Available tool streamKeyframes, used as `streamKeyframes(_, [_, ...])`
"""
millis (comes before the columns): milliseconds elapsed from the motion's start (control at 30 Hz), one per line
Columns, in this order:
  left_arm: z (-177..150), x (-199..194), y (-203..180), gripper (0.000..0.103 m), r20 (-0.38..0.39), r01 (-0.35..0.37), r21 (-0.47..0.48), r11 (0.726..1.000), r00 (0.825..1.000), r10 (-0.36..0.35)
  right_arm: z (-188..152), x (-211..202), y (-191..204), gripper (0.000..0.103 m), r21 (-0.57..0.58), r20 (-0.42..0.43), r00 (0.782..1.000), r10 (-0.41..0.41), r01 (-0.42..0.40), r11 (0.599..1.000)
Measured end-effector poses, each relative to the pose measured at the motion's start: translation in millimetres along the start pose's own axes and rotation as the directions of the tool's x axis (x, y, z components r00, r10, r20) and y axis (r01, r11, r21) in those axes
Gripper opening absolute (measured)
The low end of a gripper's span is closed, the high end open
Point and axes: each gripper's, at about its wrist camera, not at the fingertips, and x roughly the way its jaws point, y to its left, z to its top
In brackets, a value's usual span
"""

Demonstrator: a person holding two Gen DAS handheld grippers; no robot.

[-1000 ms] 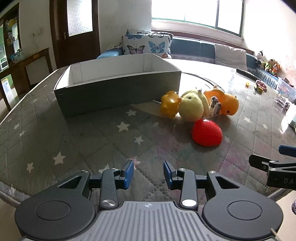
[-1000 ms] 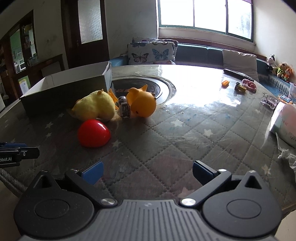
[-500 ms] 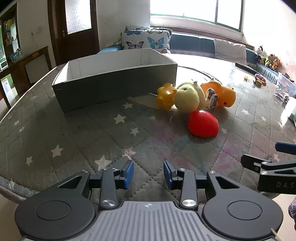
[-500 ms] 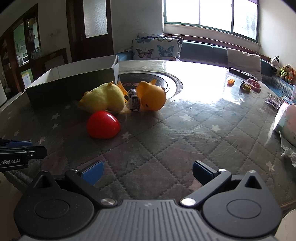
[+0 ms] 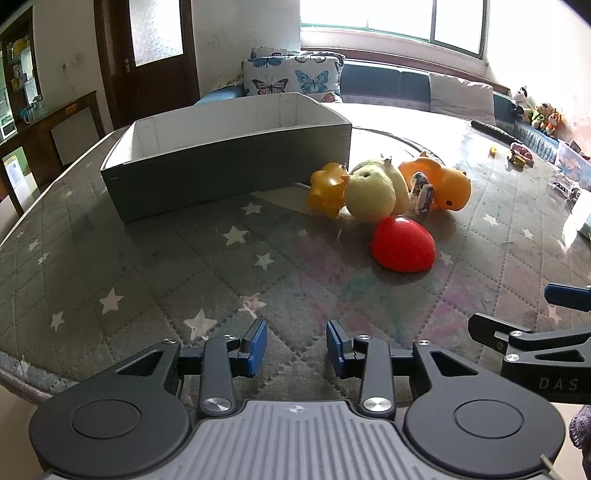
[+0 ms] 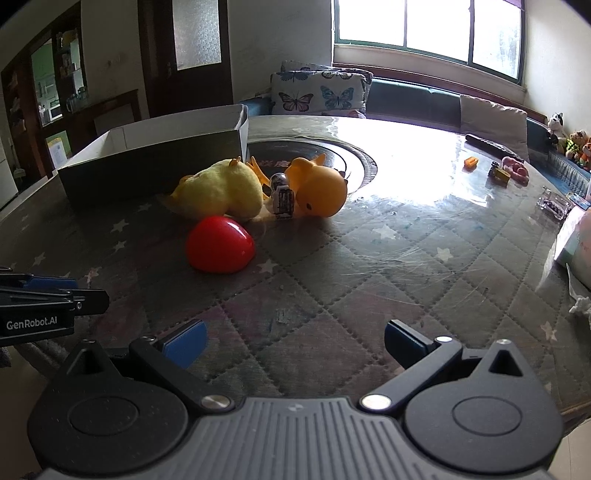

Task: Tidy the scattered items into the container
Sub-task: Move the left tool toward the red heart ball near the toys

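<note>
Toys cluster ahead beside the box (image 5: 225, 173), and we judge our wide-open right gripper (image 6: 293, 341) nearest the heart (image 6: 219, 249), our left gripper (image 5: 295, 347) narrowly parted.

Bright wide window (image 6: 428, 35) behind a blue bench sofa (image 5: 384, 83) — butterfly-print cushions (image 5: 291, 75) at its end. Dark wooden door with frosted glass (image 5: 157, 55) left, pale plaster walls (image 6: 280, 33).

table (image 5: 110, 280): star-quilted cover | on it: box (image 5: 229, 173), red heart (image 5: 402, 249), duck (image 5: 443, 181), plush (image 5: 373, 190)
</note>
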Motion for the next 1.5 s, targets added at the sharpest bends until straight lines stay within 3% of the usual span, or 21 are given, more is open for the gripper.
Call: streamKeyframes(1500, [18, 17, -8, 0.038, -0.048, 0.012, -0.004, 1.0, 0.999, -0.012, 19, 16, 6, 0.103, -0.007, -0.013, 1.0, 0.02, -0.02, 1.0])
